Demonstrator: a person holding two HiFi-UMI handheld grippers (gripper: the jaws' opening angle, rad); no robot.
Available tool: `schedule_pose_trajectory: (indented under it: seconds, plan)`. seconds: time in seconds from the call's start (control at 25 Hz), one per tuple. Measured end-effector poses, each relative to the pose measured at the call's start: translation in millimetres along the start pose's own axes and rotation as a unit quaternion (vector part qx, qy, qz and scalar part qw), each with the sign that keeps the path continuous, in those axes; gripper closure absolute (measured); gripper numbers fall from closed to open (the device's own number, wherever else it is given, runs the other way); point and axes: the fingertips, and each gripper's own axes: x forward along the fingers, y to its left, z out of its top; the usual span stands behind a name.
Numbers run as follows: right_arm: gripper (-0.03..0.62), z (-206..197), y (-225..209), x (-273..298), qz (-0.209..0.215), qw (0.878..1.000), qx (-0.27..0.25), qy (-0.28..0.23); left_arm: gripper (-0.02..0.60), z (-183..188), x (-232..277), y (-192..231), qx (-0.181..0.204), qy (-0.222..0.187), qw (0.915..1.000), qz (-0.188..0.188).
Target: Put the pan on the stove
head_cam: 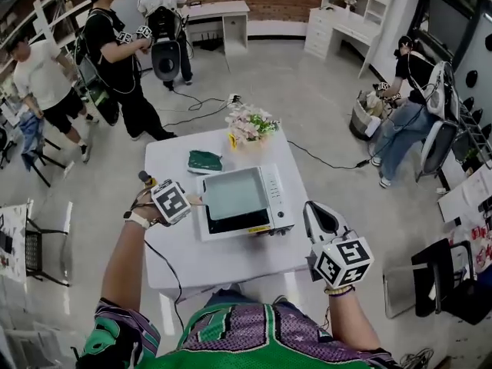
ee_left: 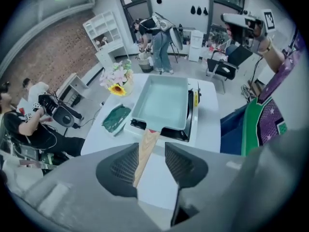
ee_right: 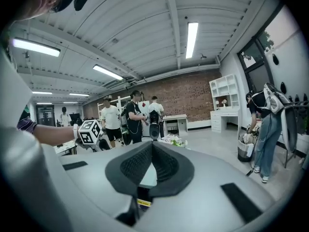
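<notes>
**Inspector:** Item one, the pan. It lies flat on the stove, which stands on the table. Its wooden handle projects toward the left hand-held gripper.

**Clerk:** Is it gripped?

**Inspector:** No. The jaws stand apart. The handle runs between them, close against one pad, with a clear gap on the other side. I judge it released.

**Clerk:** And the right hand-held gripper?

**Inspector:** Its jaws are closed together on nothing. It is held off the table's near right corner and aimed out across the room.

**Clerk:** Status?

**Inspector:** Placement looks complete. In my judgement, what remains is to draw the left hand-held gripper back off the handle without dragging the pan.
</notes>
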Motion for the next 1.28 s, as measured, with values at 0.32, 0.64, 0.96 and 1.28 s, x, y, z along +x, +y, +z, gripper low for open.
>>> schedule_pose_trajectory:
  seconds: [0.32, 0.64, 0.96, 1.28]
  plan:
    - [0.592, 21.8, 4.7, -0.2, 0.026, 0.999, -0.017, -0.012, 0.419, 17.9, -47.4, -35.7, -0.087, -0.120, 0.9887, -0.020]
    - [0.592, 41.4, 9.1, 6.2, 0.044, 0.999, -0.022, -0.020, 0.429, 39.4, -108.7, -62.5, -0.143, -0.251, 0.9573, 0.004]
    - [0.592, 58.0, 13.7, 7.7, 0.058, 0.997, -0.025, -0.038, 0.442, 60.0, -171.3, -79.9, -0.197, -0.388, 0.8987, 0.057]
    - [0.592, 71.3, 17.0, 0.1, 0.067, 0.996, -0.023, -0.054, 0.455, 76.2, -230.4, -91.0, -0.251, -0.496, 0.8182, 0.147]
